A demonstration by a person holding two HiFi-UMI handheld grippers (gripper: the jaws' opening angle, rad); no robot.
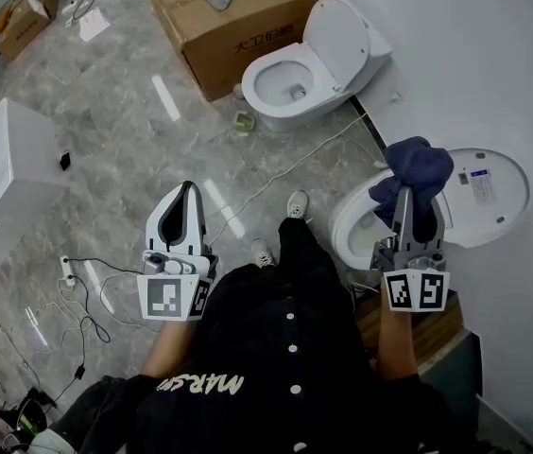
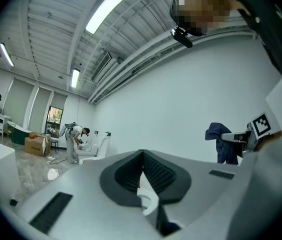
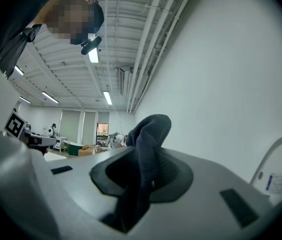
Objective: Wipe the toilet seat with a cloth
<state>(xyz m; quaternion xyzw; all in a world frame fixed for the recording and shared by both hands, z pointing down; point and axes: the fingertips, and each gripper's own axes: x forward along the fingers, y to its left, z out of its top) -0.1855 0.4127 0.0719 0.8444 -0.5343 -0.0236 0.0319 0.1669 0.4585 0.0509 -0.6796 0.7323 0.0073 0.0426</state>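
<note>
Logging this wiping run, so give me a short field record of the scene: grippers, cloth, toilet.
right gripper: shut on cloth
left gripper: shut, empty, over the floor
cloth: dark blue, bunched, over the toilet in the head view
lid: open
other toilet: farther off, beside a box

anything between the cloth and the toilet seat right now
Nothing visible does. The lid is open, leaving the toilet seat bare, and the cloth, clamped in the right gripper, hangs just over it.
</note>
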